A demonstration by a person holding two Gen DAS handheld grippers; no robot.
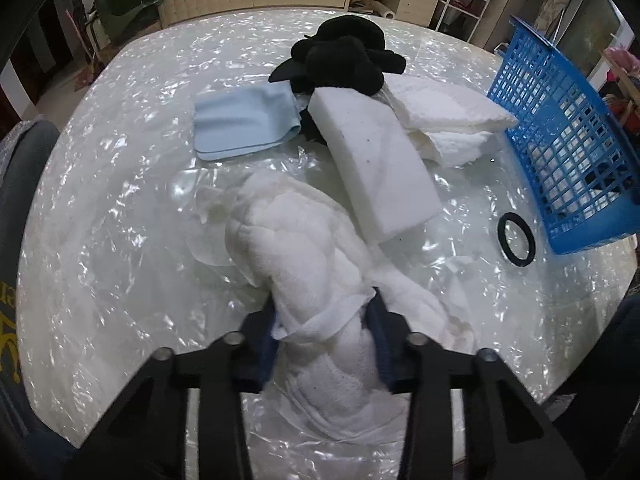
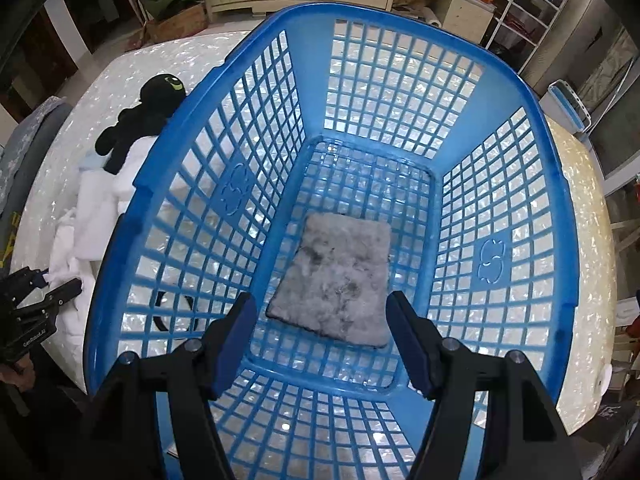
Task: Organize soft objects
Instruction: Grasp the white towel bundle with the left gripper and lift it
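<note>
Your left gripper [image 1: 326, 316] has its jaws clenched on the near end of the white towel [image 1: 304, 248], which lies bunched on the worktop [image 1: 120, 200] beside the foam block [image 1: 372, 160]; lift it well clear before swinging right, so its trailing folds don't drag the block or the black ring [image 1: 516, 240]. Your right gripper [image 2: 320, 336] hangs released over the blue basket [image 2: 168, 152], above the grey cloth [image 2: 336, 272] already inside. Draw it aside and drop the towel there.
</note>
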